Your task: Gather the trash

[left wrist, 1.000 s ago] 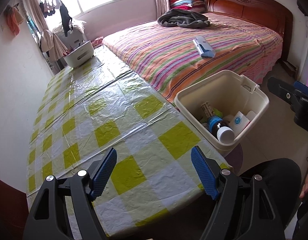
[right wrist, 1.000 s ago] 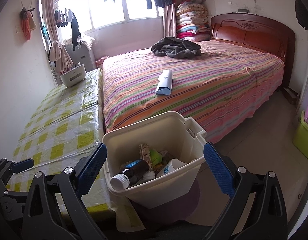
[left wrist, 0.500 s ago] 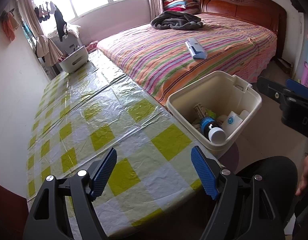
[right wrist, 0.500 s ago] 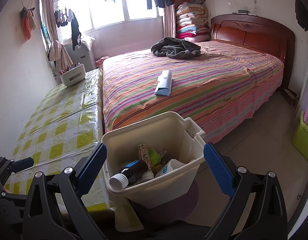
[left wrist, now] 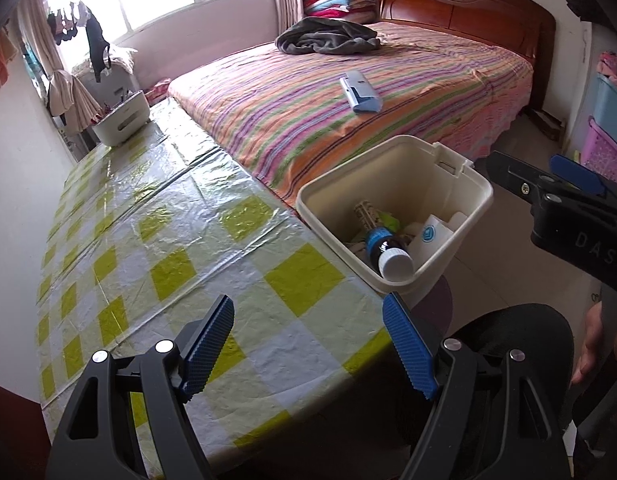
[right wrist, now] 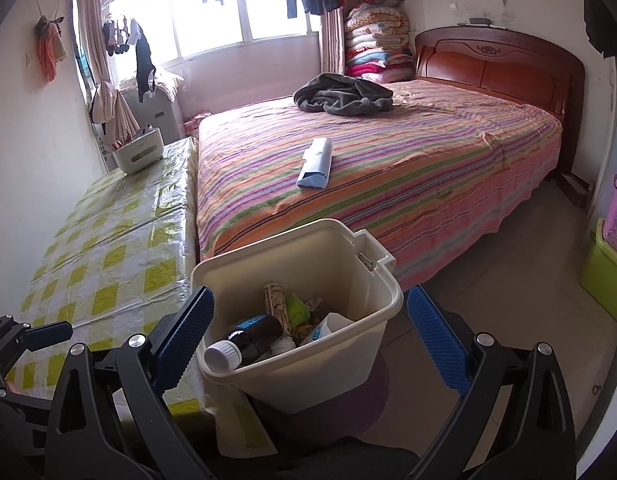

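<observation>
"DAS" on the right claw (left wrist: pixel 580 216) body

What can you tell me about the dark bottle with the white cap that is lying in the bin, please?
The dark bottle lies on its side on top of the other trash inside the cream plastic bin. Its body looks dark brown or black and glossy, with a blue band of label round it. The white ribbed cap is screwed on and rests against the bin's near wall. Whether it holds liquid cannot be told. Neither gripper touches it.
</observation>
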